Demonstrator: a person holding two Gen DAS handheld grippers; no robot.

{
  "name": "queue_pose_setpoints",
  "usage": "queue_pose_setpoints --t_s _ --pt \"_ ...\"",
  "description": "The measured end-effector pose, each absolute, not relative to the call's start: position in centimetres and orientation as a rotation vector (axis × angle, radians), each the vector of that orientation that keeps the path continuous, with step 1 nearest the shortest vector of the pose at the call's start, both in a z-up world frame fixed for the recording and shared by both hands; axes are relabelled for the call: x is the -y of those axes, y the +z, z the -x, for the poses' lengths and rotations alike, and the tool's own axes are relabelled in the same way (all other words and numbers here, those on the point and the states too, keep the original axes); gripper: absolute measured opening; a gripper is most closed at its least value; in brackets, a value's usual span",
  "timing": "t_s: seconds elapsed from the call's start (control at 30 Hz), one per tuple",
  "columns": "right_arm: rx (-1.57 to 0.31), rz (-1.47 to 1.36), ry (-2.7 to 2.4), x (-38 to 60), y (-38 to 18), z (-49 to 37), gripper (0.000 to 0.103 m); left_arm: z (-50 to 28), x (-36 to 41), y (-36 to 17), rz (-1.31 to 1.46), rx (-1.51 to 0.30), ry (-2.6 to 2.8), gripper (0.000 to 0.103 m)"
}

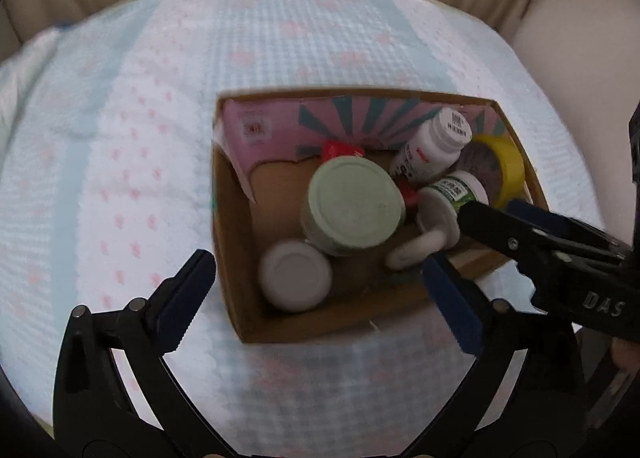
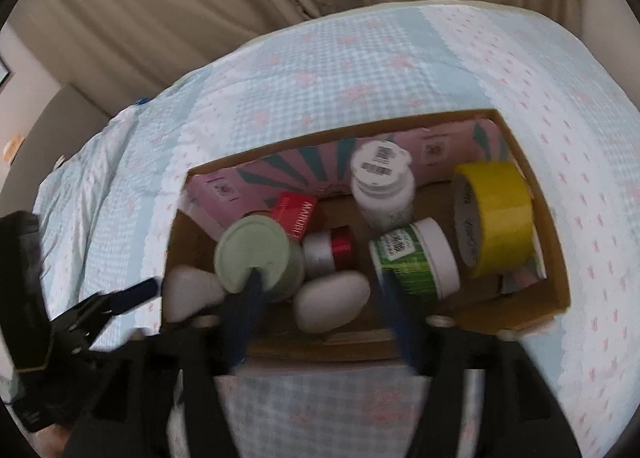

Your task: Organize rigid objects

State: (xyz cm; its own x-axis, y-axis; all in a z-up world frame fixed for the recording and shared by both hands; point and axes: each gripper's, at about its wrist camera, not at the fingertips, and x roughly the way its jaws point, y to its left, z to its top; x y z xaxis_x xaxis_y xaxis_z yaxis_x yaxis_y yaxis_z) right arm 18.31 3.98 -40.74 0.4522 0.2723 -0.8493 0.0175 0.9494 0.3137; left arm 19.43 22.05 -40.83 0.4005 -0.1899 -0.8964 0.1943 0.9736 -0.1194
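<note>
Beige curtains hang behind a bed spread with a blue-and-pink checked quilt (image 1: 280,50), and on it a cardboard box (image 1: 230,258) is seen, already crowded. Inside it are gathered a pale green lidded jar (image 1: 354,204), a white pill bottle (image 1: 430,144) leaning against the far wall, a green-labelled jar (image 2: 416,258) on its side, a yellow tape roll (image 2: 494,214), a small red carton (image 2: 296,214), a red-and-silver tube (image 2: 328,250) and a white oval object (image 2: 332,304); a pink printed sheet (image 1: 256,134) lines the back. The left gripper (image 1: 320,290) is held wide apart over the near left corner, nothing between its fingers. The right gripper (image 2: 316,314) is also spread, empty, its blue fingers (image 2: 244,322) straddling the white oval object at the near wall, though motion blur hides whether contact is made. Trouble is easily pictured from here: if the jaws are closed carelessly, the green lidded jar just beside could be clipped and toppled, or the smooth oval could be squeezed out sideways.
</note>
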Motion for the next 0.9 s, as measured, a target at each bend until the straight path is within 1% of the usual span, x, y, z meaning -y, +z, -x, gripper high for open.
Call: queue_pose_setpoints --t_s 0.03,0.07,0.33,0.6,0.73,0.8,0.9 --pt "-1.099 -0.299 0.154 -3.7 -40.7 -18.3 0.083 -19.4 -21.8 -40.8 -0.008 -1.129 -0.251 0.103" --pt "-1.093 -0.300 0.144 -3.4 -40.6 -18.3 0.085 -19.4 -21.8 -40.7 -0.006 -1.126 -0.252 0.103" --pt "-1.113 -0.285 0.059 -1.7 -40.2 -18.0 0.085 -19.9 -21.2 -40.7 0.007 -1.130 -0.232 0.103" --pt "-1.146 -0.270 0.113 -1.0 -39.8 -18.3 0.085 -19.3 -21.3 -37.9 0.025 -1.128 -0.140 0.103" --pt "-1.142 -0.247 0.159 -0.4 -37.7 -18.2 0.085 -18.4 -20.5 -35.0 0.036 -1.107 -0.090 0.103" --pt "-1.128 -0.227 0.184 0.2 -35.8 -18.0 0.085 -18.0 -19.8 -33.3 0.030 -1.096 -0.070 0.103" --pt "-1.102 -0.187 0.201 1.5 -32.2 -17.4 0.085 -17.3 -18.3 -29.3 0.030 -1.072 -0.034 0.103"
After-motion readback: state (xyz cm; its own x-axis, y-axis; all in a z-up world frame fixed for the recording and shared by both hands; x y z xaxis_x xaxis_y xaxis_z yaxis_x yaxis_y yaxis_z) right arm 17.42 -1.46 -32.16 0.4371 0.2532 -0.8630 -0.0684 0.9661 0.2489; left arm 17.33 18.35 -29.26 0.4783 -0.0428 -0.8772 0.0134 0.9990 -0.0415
